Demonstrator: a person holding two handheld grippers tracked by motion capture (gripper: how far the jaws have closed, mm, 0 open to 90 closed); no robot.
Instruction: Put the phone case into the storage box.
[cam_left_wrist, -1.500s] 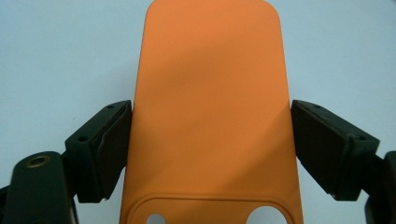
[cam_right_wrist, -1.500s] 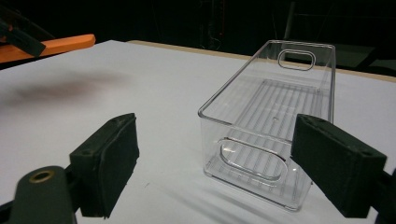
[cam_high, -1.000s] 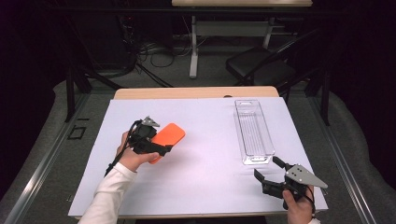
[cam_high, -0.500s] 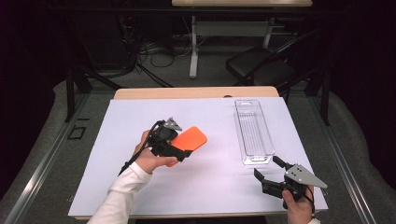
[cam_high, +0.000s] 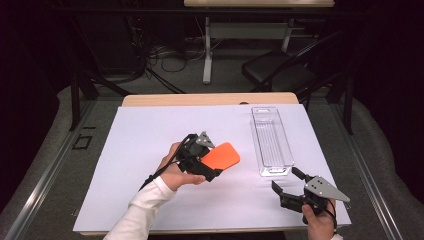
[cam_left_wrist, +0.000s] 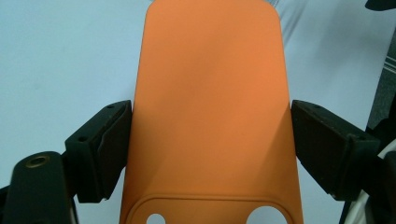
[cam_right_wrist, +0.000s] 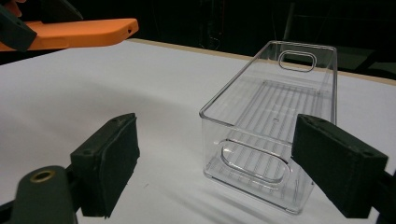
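A flat orange plastic slab with rounded corners (cam_high: 221, 155) is held across its long edges, above mid-table, by the left gripper (cam_high: 210, 165), and could slip; the right gripper (cam_high: 289, 181), spread wide, waits empty at five o'clock of the clear plastic bin (cam_high: 270, 141).

Left claw (cam_high: 216, 161): held mid-worktop by the left hand (cam_high: 175, 170), white sleeve (cam_high: 142, 210) entering from bottom; its 2 jaws clamp the long edges of an orange slab (cam_left_wrist: 210, 116). Right claw (cam_high: 287, 182): low at near right, gripped by the right hand (cam_high: 317, 222), jaws spread wide, holding nothing.
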